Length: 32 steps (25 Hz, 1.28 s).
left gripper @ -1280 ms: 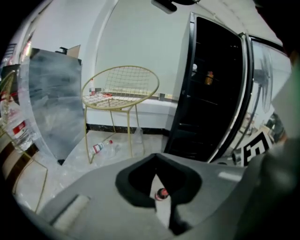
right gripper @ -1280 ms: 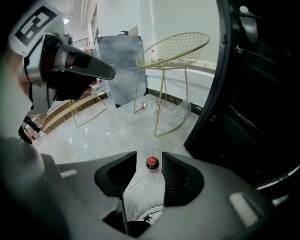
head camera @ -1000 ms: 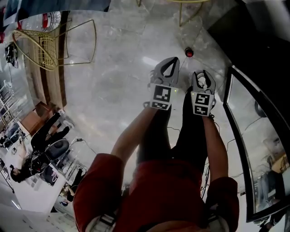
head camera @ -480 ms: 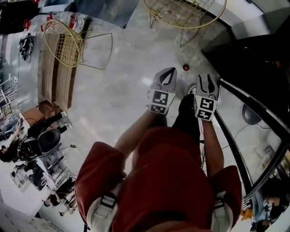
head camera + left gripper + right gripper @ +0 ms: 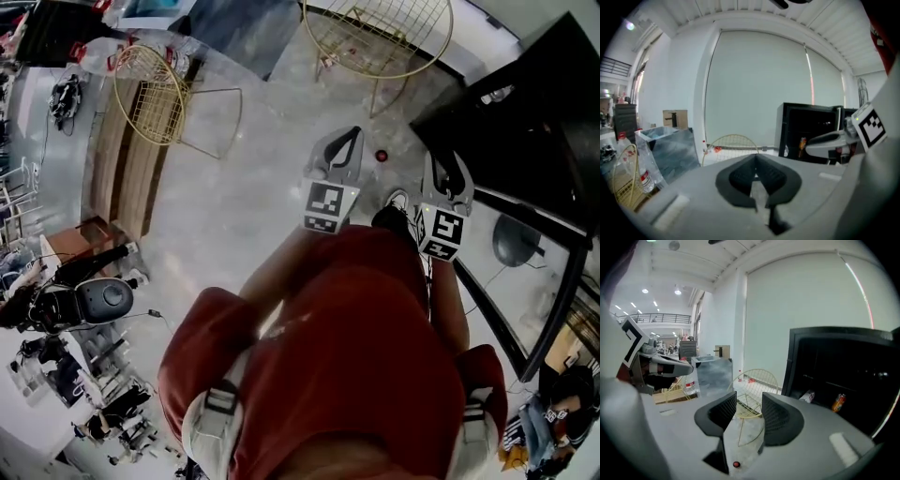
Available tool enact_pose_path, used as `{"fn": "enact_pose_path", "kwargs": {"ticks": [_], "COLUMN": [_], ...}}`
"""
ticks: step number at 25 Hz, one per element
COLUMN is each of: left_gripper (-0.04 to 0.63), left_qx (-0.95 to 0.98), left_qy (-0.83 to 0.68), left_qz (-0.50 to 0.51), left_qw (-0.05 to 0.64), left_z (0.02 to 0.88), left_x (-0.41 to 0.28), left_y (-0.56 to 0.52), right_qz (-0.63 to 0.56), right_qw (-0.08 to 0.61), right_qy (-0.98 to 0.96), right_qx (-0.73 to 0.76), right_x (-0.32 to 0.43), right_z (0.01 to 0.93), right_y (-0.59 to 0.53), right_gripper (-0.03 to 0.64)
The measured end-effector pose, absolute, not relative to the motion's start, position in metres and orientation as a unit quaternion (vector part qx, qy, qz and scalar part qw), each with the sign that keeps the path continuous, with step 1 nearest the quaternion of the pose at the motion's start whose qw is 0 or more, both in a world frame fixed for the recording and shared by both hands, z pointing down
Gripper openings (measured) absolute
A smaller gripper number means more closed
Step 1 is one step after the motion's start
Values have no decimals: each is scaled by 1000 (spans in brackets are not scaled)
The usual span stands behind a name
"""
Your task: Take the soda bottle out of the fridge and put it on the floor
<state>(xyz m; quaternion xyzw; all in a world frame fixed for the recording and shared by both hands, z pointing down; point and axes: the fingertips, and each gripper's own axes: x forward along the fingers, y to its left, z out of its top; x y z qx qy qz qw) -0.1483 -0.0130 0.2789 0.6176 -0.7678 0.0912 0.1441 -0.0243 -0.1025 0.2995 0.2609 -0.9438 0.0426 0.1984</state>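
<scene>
While the head view looked down, fridge (image 5: 525, 112): black, at the right, its glass door (image 5: 511, 281) apparently swung open.
Soda bottle (image 5: 382, 156): only a small red-capped shape on the floor (image 5: 253, 187) in front of the fridge, just past the person's shoe (image 5: 397, 200); judged to be already set down.
Left gripper (image 5: 349, 139): held high in front of the fridge, well above the bottle.
Right gripper (image 5: 447, 167): held high too, nearer the fridge.
Left gripper view, jaws: tips were together with nothing between them.
Left gripper view, fridge: it stood ahead to the right, an orange can (image 5: 802, 145) inside.
Right gripper view, jaws: they stood apart and empty, and the red cap showed far below between them.
Risk, bottle: a step toward the fridge could kick it over, since it stood close to the feet.
Risk, door: left open, it could be bumped by the right gripper.
</scene>
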Motion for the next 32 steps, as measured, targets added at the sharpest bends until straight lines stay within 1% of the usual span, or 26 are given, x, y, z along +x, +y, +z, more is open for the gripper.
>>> {"fn": "enact_pose_path", "kwargs": {"ticks": [5, 9, 18, 32], "left_gripper": [0, 0, 0, 0], "left_qx": [617, 620, 620, 625], "left_qy": [-777, -777, -777, -775], "left_qz": [87, 90, 92, 87], "left_qw": [90, 63, 53, 46], "left_z": [234, 221, 214, 211], "left_x": [-160, -162, -170, -162], "left_y": [-8, -10, -11, -15], "right_qz": [15, -1, -14, -15], "right_qw": [150, 138, 137, 132], "right_qy": [-949, -950, -951, -953], "right_qx": [278, 281, 277, 273], "right_x": [-27, -29, -40, -36], "right_z": [246, 233, 229, 226], "right_y": [-112, -118, -118, -121], "right_gripper": [152, 152, 152, 142]}}
